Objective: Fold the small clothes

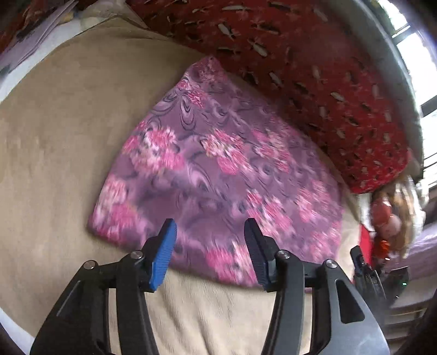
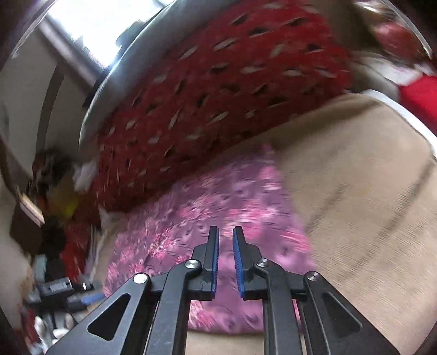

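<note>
A purple cloth with pink flowers [image 1: 218, 169] lies flat on the beige bed cover [image 1: 68, 136], folded into a rough triangle. My left gripper [image 1: 210, 232] is open and empty, its blue pads [image 1: 164, 254] hovering over the cloth's near edge. In the right wrist view the same cloth [image 2: 218, 202] lies ahead, blurred. My right gripper [image 2: 225, 237] hovers above it with its jaws a narrow gap apart and nothing between them. The right gripper also shows at the left wrist view's right edge [image 1: 363, 270].
A red patterned blanket [image 1: 314, 76] is heaped right behind the cloth, also seen in the right wrist view [image 2: 218, 90]. Beige cover [image 2: 355, 191] stretches to the right. Clutter and the left gripper [image 2: 62, 295] lie at the left. A window [image 2: 103, 24] glows behind.
</note>
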Tool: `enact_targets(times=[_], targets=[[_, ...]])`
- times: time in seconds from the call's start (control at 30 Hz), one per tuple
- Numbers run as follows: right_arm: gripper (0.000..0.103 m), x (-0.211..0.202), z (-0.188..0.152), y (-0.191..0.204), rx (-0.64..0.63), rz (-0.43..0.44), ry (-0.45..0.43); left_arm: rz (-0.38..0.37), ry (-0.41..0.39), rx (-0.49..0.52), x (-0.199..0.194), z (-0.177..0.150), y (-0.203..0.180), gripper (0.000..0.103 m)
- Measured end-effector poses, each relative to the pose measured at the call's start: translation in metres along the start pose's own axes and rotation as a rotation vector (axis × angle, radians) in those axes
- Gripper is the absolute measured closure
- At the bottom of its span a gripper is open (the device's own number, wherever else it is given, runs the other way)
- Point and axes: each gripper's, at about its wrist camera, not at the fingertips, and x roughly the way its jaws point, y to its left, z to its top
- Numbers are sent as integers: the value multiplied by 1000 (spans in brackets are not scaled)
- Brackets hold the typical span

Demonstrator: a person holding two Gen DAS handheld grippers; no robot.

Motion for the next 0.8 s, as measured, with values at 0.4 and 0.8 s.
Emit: enact_targets(times=[0.4,0.8], targets=[[73,37,28,14,-135,-130,-2,147,-92,127,30,6,-20,53],[50,74,10,-45,-51,-237,57,199,-96,181,51,6,-25,44]])
